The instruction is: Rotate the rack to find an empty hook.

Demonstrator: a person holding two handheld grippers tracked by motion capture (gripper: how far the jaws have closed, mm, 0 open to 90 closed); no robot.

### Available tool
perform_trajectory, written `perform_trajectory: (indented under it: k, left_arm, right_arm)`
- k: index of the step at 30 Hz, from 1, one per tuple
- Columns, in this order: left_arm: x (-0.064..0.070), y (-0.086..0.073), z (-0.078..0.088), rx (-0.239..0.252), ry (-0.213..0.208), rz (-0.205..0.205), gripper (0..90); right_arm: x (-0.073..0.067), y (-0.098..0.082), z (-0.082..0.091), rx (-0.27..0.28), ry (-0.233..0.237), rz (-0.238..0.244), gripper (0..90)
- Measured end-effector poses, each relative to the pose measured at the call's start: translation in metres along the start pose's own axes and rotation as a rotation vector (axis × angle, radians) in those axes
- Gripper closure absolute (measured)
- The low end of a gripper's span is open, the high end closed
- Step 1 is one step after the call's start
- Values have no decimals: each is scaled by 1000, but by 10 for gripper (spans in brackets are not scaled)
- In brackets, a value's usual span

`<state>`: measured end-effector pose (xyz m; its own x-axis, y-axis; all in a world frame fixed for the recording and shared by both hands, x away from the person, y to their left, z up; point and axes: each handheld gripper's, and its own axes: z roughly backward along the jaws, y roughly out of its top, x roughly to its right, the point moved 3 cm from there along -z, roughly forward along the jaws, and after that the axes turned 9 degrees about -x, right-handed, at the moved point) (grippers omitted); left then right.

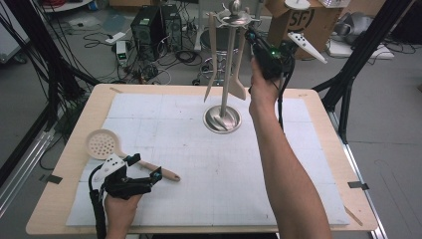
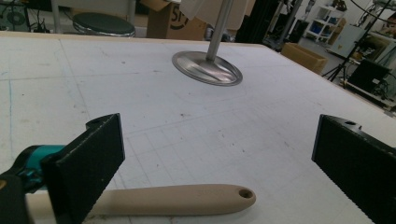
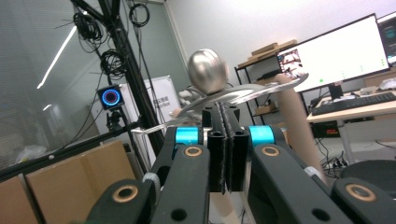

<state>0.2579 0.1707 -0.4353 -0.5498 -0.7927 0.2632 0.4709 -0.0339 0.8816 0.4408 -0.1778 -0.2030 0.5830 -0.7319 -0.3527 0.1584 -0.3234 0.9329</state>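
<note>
A metal utensil stand [image 1: 222, 119] rises from the middle of the white mat, with two wooden utensils [image 1: 239, 84] hanging from its top disc [image 1: 234, 19]. My right gripper [image 1: 250, 36] is raised beside that disc, shut, with nothing visible between its pads. In the right gripper view the shut jaws [image 3: 225, 114] point at the stand's knob [image 3: 208, 71], and a beige handle [image 3: 294, 126] hangs just behind. A slotted wooden spoon [image 1: 102, 143] lies at the front left. My left gripper [image 1: 146, 167] stands open astride its handle [image 2: 187, 199] without touching it.
The white mat [image 1: 199, 169] covers most of the wooden table [image 1: 64, 164]. Behind the table are computer towers [image 1: 154, 27], a stool [image 1: 219, 42], a cardboard box [image 1: 303, 22] and floor cables. Black frame legs [image 1: 348, 74] stand at the right.
</note>
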Motion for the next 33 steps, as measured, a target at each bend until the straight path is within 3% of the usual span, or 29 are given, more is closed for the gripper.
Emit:
perform_trajectory:
  k: [7,16,19,33]
  left_arm:
    - [0,0,-1,2,1,2,30]
    - [1,0,-1,0,0,2,30]
    - [0,-1,-1,2,2,5,30]
    - [-1,0,2,3,2,6,30]
  right_arm:
    - [-5,-2,-1,6,10,-15,897]
    - [-14,-9,-8,-8,29,-1,898]
    - [-17,-10,-12,-7,47,-27,898]
    - [-38,-12,-36,-76,46,65,898]
